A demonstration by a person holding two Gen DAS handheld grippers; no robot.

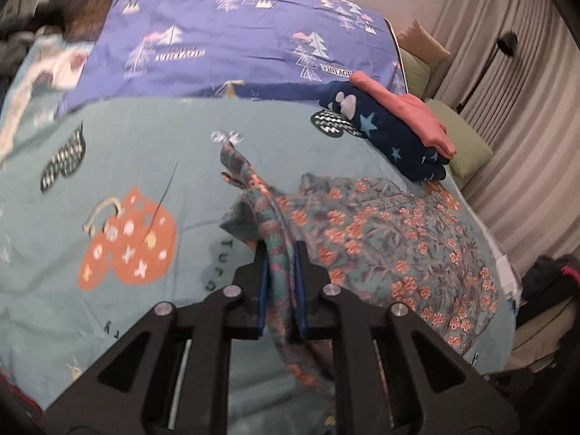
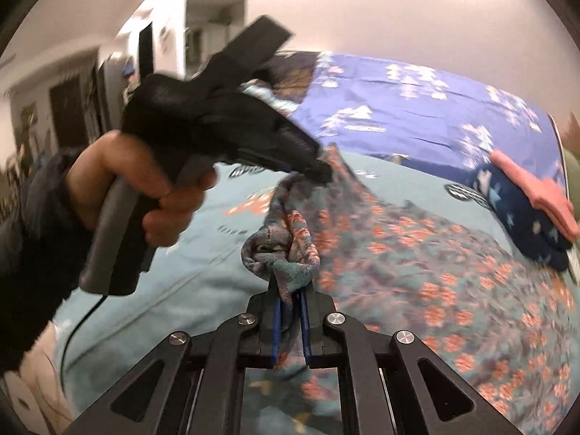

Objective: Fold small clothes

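I can read "VINTAGE" point(image 1: 336, 71) in white on the purple sheet point(image 1: 235, 36) toward 1 o'clock in my left view; the same word near 11 o'clock sits mirrored and blurred, and dark letters on the teal bedsheet point(image 1: 145, 152) by my fingers are too broken to read. My left hand-held gripper point(image 1: 282, 253) is closed almost fully, blue pads pinching a bunched edge of the floral garment point(image 1: 380, 232). My right hand-held gripper point(image 2: 290, 291) is likewise nearly closed on a twisted corner of the same garment point(image 2: 435, 253). The garment lies on the bed, its long axis running from 6 toward 3 o'clock in the left view, a peak lifted toward 12. In the right view, the person's hand point(image 2: 152, 188) grips the other tool at 9 o'clock. A folded pile point(image 1: 406, 130), pink on navy, sits at 2 o'clock.
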